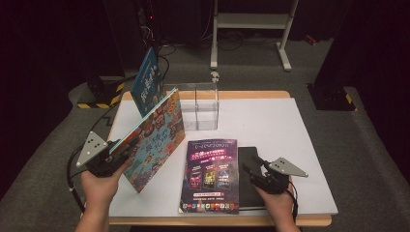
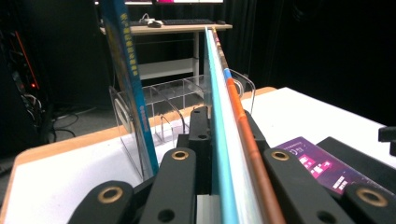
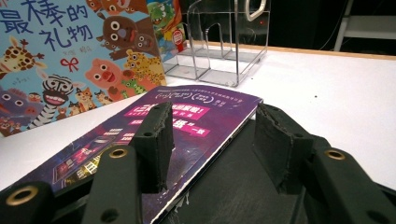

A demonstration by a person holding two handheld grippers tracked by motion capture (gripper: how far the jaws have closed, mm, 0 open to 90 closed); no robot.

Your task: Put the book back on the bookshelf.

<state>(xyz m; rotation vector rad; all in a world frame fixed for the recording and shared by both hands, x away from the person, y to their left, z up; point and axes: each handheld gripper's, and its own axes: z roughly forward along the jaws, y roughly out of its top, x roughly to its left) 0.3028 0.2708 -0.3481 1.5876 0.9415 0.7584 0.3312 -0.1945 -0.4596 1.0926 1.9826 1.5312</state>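
While left tool (image 1: 117, 153) grips tilted picture book (image 1: 153, 137) — right tool (image 1: 255, 173) low, agape

Colourful children's picture book (image 1: 153, 140) covered in cartoon animals, with a teal edge, standing tilted on its lower corner at the left of the white table. Purple booklet (image 1: 211, 176) lying flat nearby, partly overlapping a black book (image 1: 251, 179).

White table with books and a clear rack

The table (image 1: 290, 145) carries a clear plastic rack (image 1: 200, 108) at the back, a purple magazine (image 1: 210, 176) lying flat near the front edge, and a black book (image 1: 249, 193) partly under the magazine's right side.
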